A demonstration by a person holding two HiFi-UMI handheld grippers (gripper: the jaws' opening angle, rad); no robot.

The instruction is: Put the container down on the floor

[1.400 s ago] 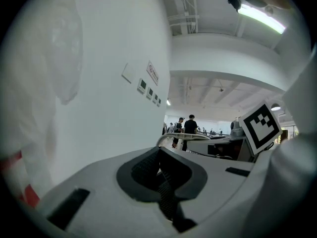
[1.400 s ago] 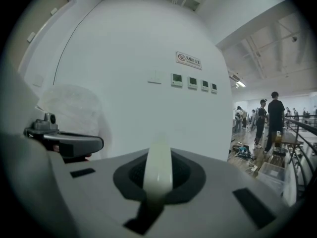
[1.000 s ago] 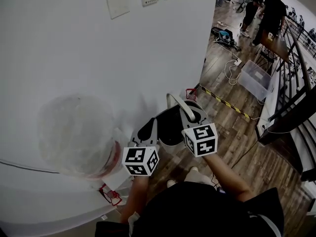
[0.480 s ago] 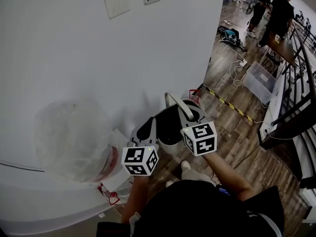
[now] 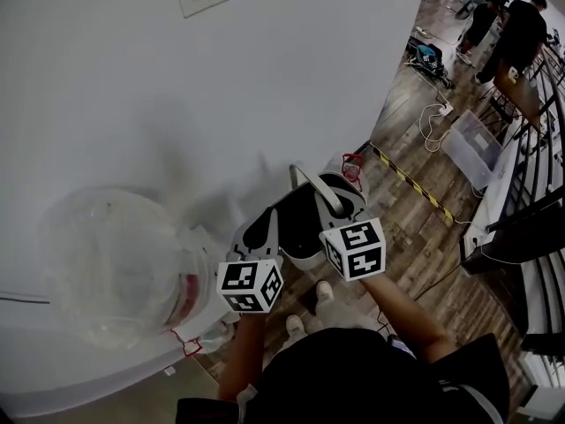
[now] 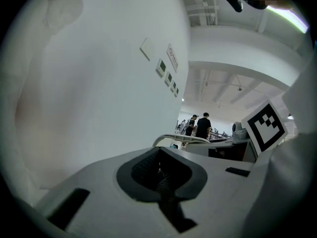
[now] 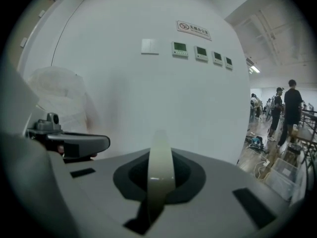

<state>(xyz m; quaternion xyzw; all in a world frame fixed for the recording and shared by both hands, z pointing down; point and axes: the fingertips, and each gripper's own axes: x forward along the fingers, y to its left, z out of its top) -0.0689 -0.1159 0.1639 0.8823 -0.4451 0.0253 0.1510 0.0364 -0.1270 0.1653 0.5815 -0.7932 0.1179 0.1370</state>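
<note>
One white plastic container [image 5: 305, 256] in head view, dark inside, hangs straight below right gripper [image 5: 341, 205], seemingly clear of plank floor [image 5: 415, 237]; the move is downward.
Left gripper view: left gripper [image 6: 159, 178] closed, empty.
Right gripper view: jaws clamped on smooth pale handle [image 7: 159, 175], band running upright.

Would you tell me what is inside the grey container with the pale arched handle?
Only a dark hollow shows in the grey container; the right gripper, shut on its handle, covers part, so contents cannot be told.
</note>
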